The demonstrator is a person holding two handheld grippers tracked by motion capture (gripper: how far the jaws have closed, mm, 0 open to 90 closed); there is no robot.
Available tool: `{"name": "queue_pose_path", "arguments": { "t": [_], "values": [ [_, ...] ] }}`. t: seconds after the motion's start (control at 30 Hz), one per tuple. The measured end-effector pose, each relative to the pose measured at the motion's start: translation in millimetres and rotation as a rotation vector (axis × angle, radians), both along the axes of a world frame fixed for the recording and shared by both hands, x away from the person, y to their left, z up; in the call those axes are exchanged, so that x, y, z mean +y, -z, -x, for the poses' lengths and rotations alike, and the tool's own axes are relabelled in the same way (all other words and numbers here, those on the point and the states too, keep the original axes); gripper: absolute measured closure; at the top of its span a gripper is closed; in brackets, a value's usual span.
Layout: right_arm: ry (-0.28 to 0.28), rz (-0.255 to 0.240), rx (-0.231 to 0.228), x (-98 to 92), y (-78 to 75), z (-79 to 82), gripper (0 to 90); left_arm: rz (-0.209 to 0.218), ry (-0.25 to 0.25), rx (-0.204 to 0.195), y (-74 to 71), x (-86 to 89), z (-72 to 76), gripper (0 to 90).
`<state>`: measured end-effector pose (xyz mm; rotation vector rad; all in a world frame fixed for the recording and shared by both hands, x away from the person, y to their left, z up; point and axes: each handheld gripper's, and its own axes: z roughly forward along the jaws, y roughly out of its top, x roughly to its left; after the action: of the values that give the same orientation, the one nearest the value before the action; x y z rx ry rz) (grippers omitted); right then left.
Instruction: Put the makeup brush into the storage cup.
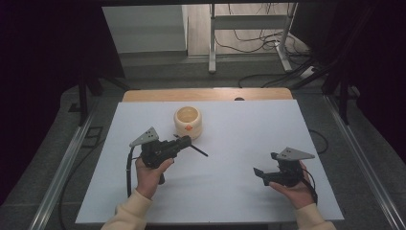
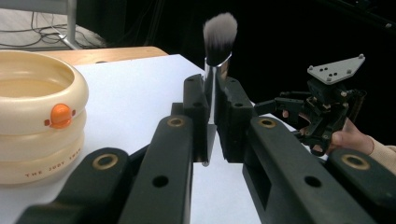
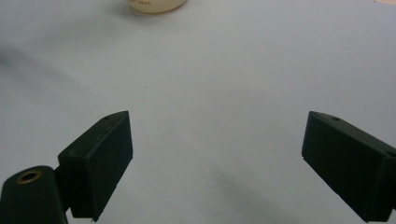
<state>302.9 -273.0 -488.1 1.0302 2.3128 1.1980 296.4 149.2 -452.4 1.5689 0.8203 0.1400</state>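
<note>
Two grippers in play: left gripper [image 1: 184, 142] had its fingers clamped on the makeup brush [image 2: 218, 42] beside the cream pot [image 1: 187, 121] on the table [image 1: 239, 191], right gripper [image 3: 217, 163] fingers wide and empty, so I judged tilting the brush upright over the pot best.

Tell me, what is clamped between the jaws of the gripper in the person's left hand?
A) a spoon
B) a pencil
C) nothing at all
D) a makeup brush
D: in the left gripper view the left gripper is shut on the silver stem of a makeup brush, whose soft bristle tuft rises above the jaws.
</note>
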Motion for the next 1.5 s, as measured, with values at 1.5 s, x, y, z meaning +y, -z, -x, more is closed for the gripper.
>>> {"name": "queue_pose_path", "arguments": {
  "t": [1.5],
  "values": [
    [0.026,0.01,0.021,-10.1,6.5,-3.6,9.2,0.006,-0.033,-0.031,-19.7,13.4,-4.5,83.0]
  ]
}}
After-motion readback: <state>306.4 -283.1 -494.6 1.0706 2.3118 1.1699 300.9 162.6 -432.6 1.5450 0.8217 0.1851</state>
